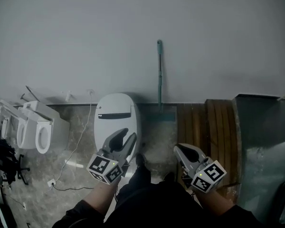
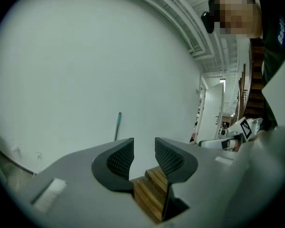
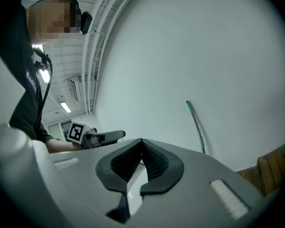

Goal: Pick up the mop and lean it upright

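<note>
Head view: near and left of centre, the left gripper (image 1: pixel 126 139) hovers over the white toilet (image 1: pixel 115 109), its jaws apart with nothing between them. At far centre, the mop (image 1: pixel 159 75) leans upright against the wall, head on the floor. Near right, the right gripper (image 1: pixel 179 149) has its tips together, empty. The leaning looks done, so both grippers are best kept well clear of the handle.

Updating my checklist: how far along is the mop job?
Done, it seems: the mop already stands upright, handle leaning on the wall, head on the floor. In hand: nothing; the left gripper has jaws apart and empty, the right gripper is shut on nothing, both held back from it. Left: nothing that shows.
</note>
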`<state>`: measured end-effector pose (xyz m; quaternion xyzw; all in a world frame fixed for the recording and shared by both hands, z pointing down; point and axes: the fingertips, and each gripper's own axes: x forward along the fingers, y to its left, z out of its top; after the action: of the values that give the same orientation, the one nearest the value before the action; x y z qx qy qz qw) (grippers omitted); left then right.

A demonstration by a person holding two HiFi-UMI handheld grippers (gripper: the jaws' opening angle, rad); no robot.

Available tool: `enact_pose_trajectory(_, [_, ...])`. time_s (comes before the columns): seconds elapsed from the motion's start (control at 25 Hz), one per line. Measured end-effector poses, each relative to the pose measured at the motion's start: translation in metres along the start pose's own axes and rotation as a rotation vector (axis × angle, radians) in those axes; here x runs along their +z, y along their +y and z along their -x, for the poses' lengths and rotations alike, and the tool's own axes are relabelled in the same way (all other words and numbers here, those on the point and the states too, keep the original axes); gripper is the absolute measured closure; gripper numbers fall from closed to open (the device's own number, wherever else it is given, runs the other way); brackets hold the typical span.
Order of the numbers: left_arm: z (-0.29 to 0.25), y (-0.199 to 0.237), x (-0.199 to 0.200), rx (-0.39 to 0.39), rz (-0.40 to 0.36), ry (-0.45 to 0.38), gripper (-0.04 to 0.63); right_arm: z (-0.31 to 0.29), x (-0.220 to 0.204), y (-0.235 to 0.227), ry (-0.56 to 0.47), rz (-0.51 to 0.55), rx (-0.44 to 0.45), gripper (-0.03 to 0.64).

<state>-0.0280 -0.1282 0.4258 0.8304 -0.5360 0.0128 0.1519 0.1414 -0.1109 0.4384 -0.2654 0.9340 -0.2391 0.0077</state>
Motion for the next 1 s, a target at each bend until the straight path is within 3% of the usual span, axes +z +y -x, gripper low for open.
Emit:
enact_pose_trajectory(0.28, [0.050,-0.039,0.005,0.012,-0.026,-0.016,0.439,0.030,-0.036,0.021,0.026,-0.056,0.036,0.612])
enact_pose_trajectory(0.56, [0.112,-0.043,0.021,-0.025,-0.041,-0.070,0.442,0.027,-0.046,0.073,0.016,-0.002,0.017,0.612])
enact_pose_trajectory(0.72, [0.159,-0.036,0.015,-0.066,-0.020,-0.111,0.442,0.021,-0.065,0.112,-0.001,0.021,-0.044,0.612])
enact_pose_trajectory(1.0, [0.267,-0.015,-0.015,-0.161,0.001,-0.107,0.459,0.010,-0.126,0.213,-0.024,-0.011,-0.176,0.612])
